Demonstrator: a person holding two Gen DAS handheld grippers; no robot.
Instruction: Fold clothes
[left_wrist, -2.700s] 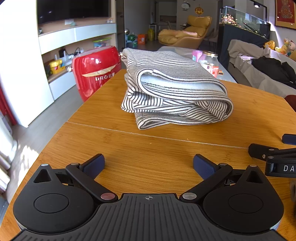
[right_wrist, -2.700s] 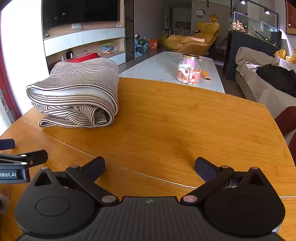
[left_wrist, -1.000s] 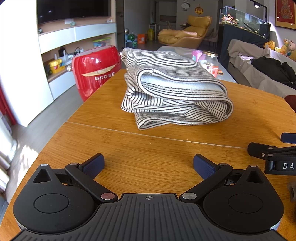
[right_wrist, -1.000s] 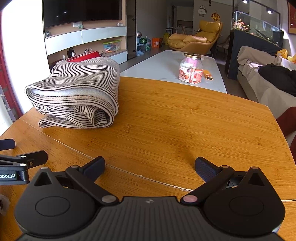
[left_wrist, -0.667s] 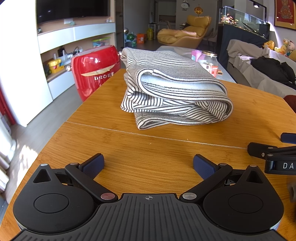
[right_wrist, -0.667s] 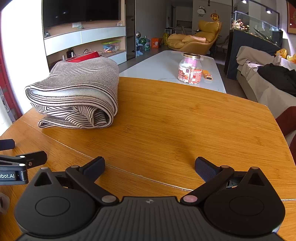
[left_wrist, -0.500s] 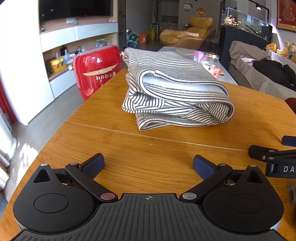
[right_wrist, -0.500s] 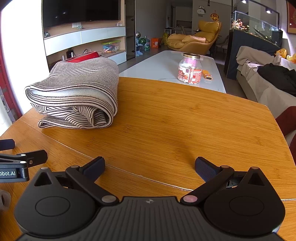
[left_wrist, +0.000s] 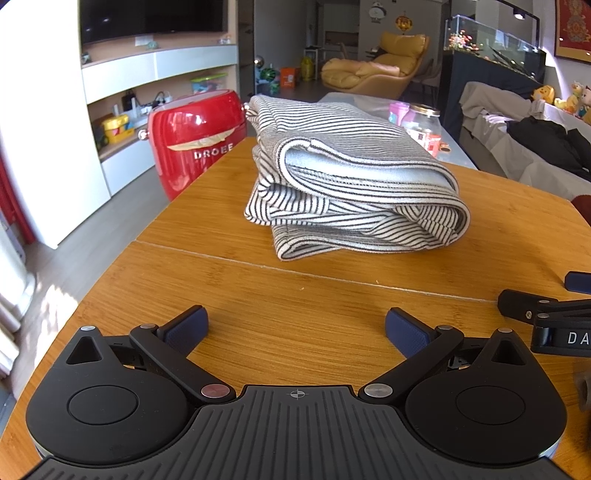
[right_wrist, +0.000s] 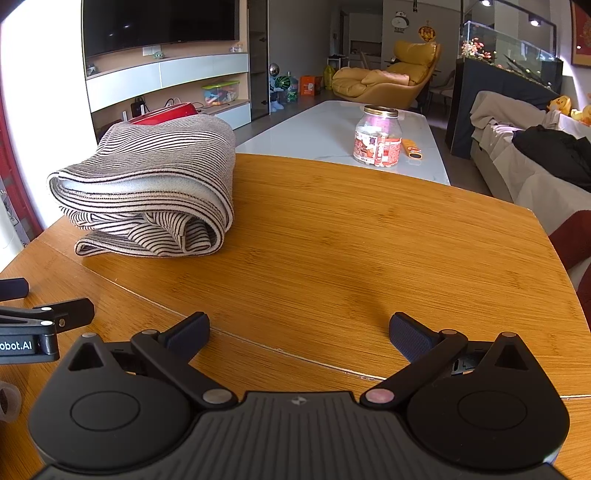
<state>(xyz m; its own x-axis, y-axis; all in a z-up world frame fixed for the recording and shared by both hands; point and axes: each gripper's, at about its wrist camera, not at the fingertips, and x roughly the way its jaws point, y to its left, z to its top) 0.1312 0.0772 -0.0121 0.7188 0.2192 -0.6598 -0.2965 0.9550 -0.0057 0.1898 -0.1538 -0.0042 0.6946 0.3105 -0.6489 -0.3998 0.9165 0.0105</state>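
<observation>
A black-and-white striped knit garment, already doubled over into a thick, rounded bundle, lies on the honey-coloured bamboo tabletop, beyond the seam that crosses the boards; in the right wrist view the same bundle sits toward the far left edge of the table. The left gripper rests low over the near part of the table with its blue-padded fingers spread wide and nothing between them; the right gripper is likewise wide apart and empty, hovering over bare wood.

The relation that matters is direction; from the left gripper the bundle lies straight ahead and a little to the right, well apart from the jaws; from the right gripper it lies ahead and well off to the left, so the left hand appears the nearer and the better aligned. The bundle's long axis seems to run away from the grippers toward the far edge, with the rolled fold on its right side and the loose layered edges facing the near left; the lowest layer pokes out toward the grippers as a flat lip.

By the look of it the folding is finished or nearly so; any further move would likely be a tidy-up press or a last tuck of that protruding lip, reached by going forward from the left side.

A glossy red rounded appliance stands off the table beyond the bundle; a glass jar with a gold lid sits on a pale low table farther back.
</observation>
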